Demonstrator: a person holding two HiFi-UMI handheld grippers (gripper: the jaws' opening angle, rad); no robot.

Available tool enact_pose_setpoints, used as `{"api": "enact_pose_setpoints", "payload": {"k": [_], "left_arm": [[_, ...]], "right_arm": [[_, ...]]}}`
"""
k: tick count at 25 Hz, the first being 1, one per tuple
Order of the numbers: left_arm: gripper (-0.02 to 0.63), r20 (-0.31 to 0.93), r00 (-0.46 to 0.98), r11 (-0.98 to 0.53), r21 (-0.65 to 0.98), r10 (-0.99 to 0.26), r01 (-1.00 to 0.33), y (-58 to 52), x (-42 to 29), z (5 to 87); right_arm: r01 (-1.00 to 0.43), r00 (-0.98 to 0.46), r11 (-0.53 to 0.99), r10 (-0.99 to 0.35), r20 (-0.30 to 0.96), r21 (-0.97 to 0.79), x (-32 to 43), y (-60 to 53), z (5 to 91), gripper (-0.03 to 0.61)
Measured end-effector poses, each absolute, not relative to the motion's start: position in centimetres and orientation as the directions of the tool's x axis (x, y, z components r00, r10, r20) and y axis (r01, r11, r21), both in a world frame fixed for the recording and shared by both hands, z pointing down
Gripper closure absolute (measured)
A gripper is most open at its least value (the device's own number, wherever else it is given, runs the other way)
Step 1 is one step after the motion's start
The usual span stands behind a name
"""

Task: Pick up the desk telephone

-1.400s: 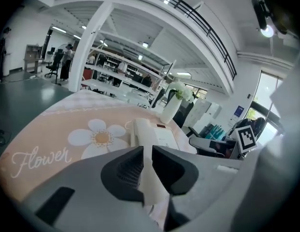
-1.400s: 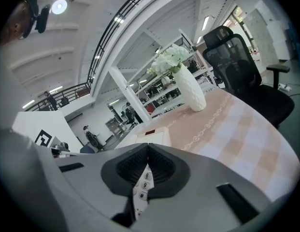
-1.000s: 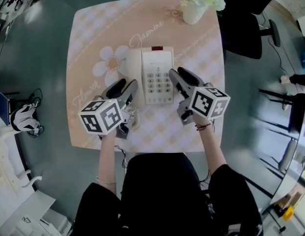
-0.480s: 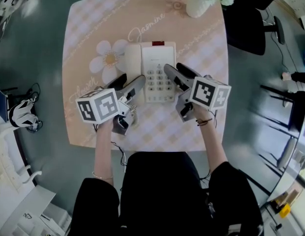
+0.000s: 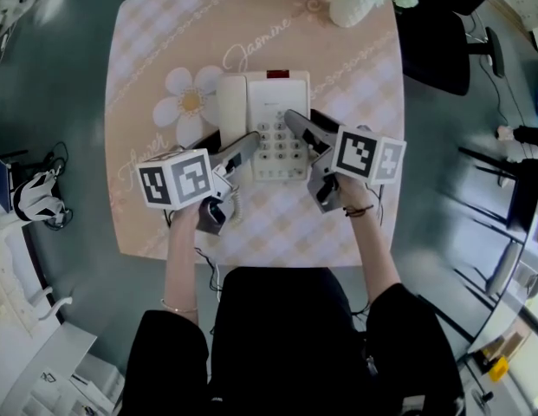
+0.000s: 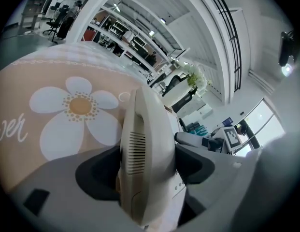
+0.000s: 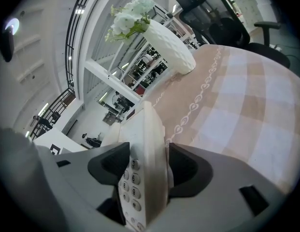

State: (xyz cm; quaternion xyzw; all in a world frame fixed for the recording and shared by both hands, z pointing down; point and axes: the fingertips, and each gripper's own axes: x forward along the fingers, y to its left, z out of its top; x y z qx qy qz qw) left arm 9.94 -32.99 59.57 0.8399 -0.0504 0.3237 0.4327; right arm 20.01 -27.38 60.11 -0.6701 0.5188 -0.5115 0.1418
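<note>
Head view is showing the desk telephone (image 5: pixel 267 111) sitting mid-table (image 5: pixel 165 50) on the pinkish flower-print cloth, with a white vase (image 5: pixel 351 7) standing at the far edge. So the left gripper (image 5: pixel 231 139) is straddling the phone's handset side and the right gripper (image 5: pixel 305 116) is straddling the keypad side. Both sets of jaws have just been opening and are standing spread wide. Each has the phone's edge sitting between its pads, which aren't looking clamped on it.

Telephone (image 5: pixel 277 102) at centre of the surface (image 5: pixel 156 59). Vase (image 5: pixel 348 9) behind it, at the far right corner. Chair (image 5: pixel 433 46) beyond that corner.
</note>
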Motion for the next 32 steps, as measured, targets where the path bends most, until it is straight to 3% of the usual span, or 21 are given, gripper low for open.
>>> {"api": "enact_pose_setpoints", "payload": {"k": [9,32], "left_arm": [[0.276,0.582,0.781,-0.617,0.706,0.227,-0.347,-32.8,10.0,59.7],[0.287,0.605,0.78,-0.631,0.67,0.16,-0.391,-32.7,9.3,57.8]], "right_arm": [[-0.519,-0.107,-0.401,-0.846,0.523,-0.755,19.7,-27.6,60.2,0.36],[-0.526,-0.074,-0.405,-0.854,0.515,-0.747,19.2,-27.1,58.3,0.366]]}}
